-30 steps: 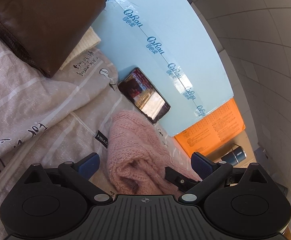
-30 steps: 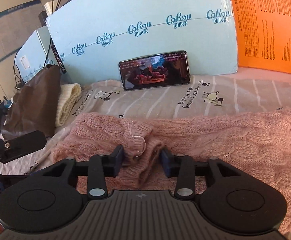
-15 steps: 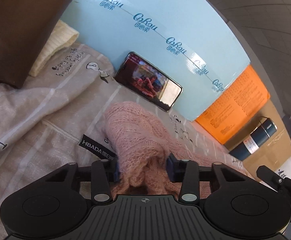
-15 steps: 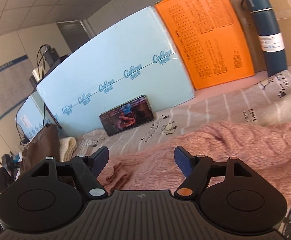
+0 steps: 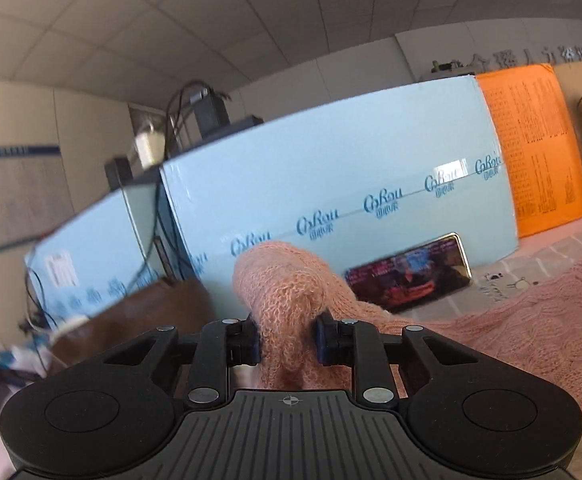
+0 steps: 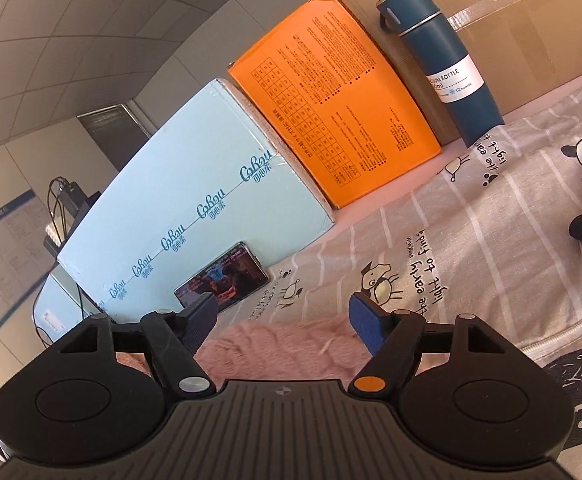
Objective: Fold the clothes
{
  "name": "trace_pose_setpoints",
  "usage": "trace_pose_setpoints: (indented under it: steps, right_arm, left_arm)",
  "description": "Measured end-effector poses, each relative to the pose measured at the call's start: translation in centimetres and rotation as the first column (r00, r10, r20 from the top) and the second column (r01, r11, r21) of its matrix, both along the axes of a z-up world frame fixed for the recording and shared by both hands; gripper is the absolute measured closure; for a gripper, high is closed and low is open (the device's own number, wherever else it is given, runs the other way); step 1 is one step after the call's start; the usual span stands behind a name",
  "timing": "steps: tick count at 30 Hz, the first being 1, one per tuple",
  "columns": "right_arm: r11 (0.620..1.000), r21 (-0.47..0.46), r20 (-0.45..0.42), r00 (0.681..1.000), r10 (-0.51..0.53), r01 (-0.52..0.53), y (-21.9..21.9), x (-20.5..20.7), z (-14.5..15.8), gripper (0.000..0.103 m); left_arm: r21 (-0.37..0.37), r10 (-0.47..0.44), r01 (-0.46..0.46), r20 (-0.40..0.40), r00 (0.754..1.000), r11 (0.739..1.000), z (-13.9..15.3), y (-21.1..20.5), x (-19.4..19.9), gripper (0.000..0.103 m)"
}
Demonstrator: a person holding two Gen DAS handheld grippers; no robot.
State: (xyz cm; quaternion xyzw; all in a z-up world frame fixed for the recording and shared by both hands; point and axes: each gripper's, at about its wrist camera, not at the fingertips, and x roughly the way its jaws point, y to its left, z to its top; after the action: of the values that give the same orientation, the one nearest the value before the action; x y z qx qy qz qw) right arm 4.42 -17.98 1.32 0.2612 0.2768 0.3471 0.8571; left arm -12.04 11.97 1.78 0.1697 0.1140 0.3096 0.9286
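A pink knitted sweater [image 5: 531, 320] lies on the striped grey bedsheet [image 6: 471, 248]. My left gripper [image 5: 287, 338] is shut on a bunched part of the pink sweater [image 5: 287, 292] and holds it lifted, the knit bulging above the fingers. My right gripper [image 6: 285, 320] is open and empty, its blue pads wide apart just above the sweater's edge [image 6: 275, 348].
A phone [image 6: 223, 276] with a lit screen leans on a light blue box [image 6: 195, 188]. An orange box [image 6: 331, 100], a blue vacuum bottle [image 6: 443, 60] and a cardboard box [image 6: 531, 16] stand behind the bed. A brown bag [image 5: 131, 320] lies at the left.
My left gripper closed on the sweater and lifted it, tilting up toward the boxes. My right gripper let go of the sweater, opened and swung right toward the bottle.
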Motion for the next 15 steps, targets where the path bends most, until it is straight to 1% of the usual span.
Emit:
trace_pose_setpoints:
  steps: [2, 3, 4, 6, 7, 9, 11, 13, 14, 15]
  right_arm:
    - [1.000, 0.011, -0.003, 1.000, -0.001, 0.001, -0.2, 0.1, 0.0, 0.032]
    - [1.000, 0.014, -0.004, 1.000, 0.000, 0.000, -0.2, 0.1, 0.0, 0.032]
    - [1.000, 0.017, -0.007, 1.000, 0.004, -0.004, -0.2, 0.1, 0.0, 0.032]
    - [1.000, 0.023, -0.011, 1.000, 0.017, -0.017, -0.2, 0.1, -0.1, 0.032]
    - [0.999, 0.026, -0.011, 1.000, 0.025, -0.024, -0.2, 0.1, -0.1, 0.032]
    - [0.999, 0.034, -0.012, 0.999, 0.037, -0.037, -0.2, 0.0, -0.1, 0.031]
    - [0.998, 0.045, -0.022, 0.998, 0.051, -0.050, -0.2, 0.1, -0.2, 0.031]
    - [0.996, 0.061, -0.034, 0.997, 0.065, -0.063, -0.3, 0.2, -0.3, 0.031]
    - [0.995, 0.069, -0.039, 0.997, 0.073, -0.070, -0.4, 0.3, -0.3, 0.031]
    - [0.994, 0.075, -0.046, 0.996, 0.080, -0.076, -0.4, 0.3, -0.4, 0.031]
  left_arm:
    - [0.088, -0.046, 0.046, 0.002, 0.999, 0.995, 0.1, -2.4, 0.2, 0.078]
    - [0.140, -0.075, 0.075, -0.002, 0.997, 0.987, 0.0, -3.8, 0.3, 0.076]
    - [0.193, -0.106, 0.106, -0.011, 0.994, 0.976, -0.3, -5.3, 0.5, 0.076]
    - [0.287, -0.172, 0.179, -0.050, 0.984, 0.941, -1.2, -8.2, 1.0, 0.076]
    - [0.331, -0.204, 0.217, -0.074, 0.976, 0.918, -1.7, -9.7, 1.3, 0.076]
    - [0.405, -0.273, 0.312, -0.153, 0.950, 0.860, -3.2, -12.4, 1.8, 0.075]
    - [0.446, -0.332, 0.404, -0.235, 0.914, 0.799, -4.6, -14.7, 2.1, 0.074]
    - [0.470, -0.371, 0.472, -0.295, 0.881, 0.746, -5.7, -16.3, 2.3, 0.069]
    - [0.479, -0.387, 0.502, -0.322, 0.864, 0.721, -6.1, -17.0, 2.4, 0.064]
    - [0.468, -0.410, 0.533, -0.344, 0.845, 0.705, -6.3, -17.5, 2.4, 0.056]
